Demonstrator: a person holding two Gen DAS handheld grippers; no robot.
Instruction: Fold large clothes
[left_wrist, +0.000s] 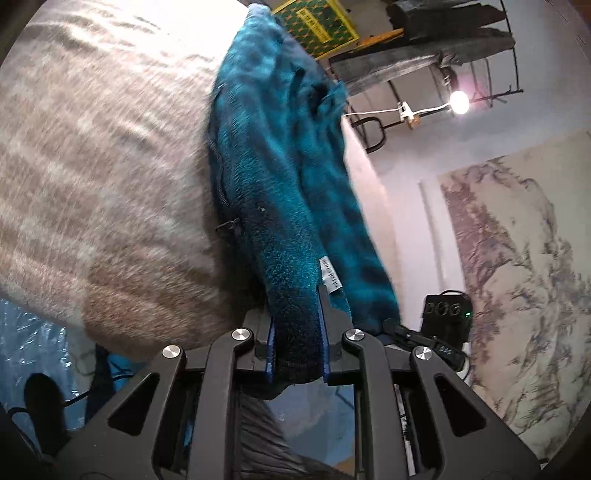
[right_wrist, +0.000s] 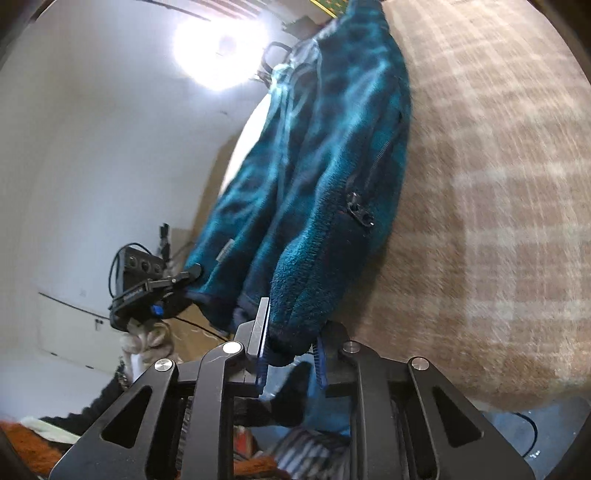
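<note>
Left gripper (left_wrist: 297, 339) clamped on teal fleece jacket (left_wrist: 280, 177) hem, frame bottom center. Right gripper (right_wrist: 290, 347) same, pinching jacket edge; fabric runs upward over plaid blanket (right_wrist: 498, 184).

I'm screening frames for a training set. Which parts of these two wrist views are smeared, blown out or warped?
Left wrist view: the beige plaid blanket is motion-streaked, the lamp only mildly flared, the left tongs sharp. Right wrist view: a ceiling light blows out to white, the teal fleece jacket is smeared, the right tongs crisp. Fisheye bends both edges.
</note>
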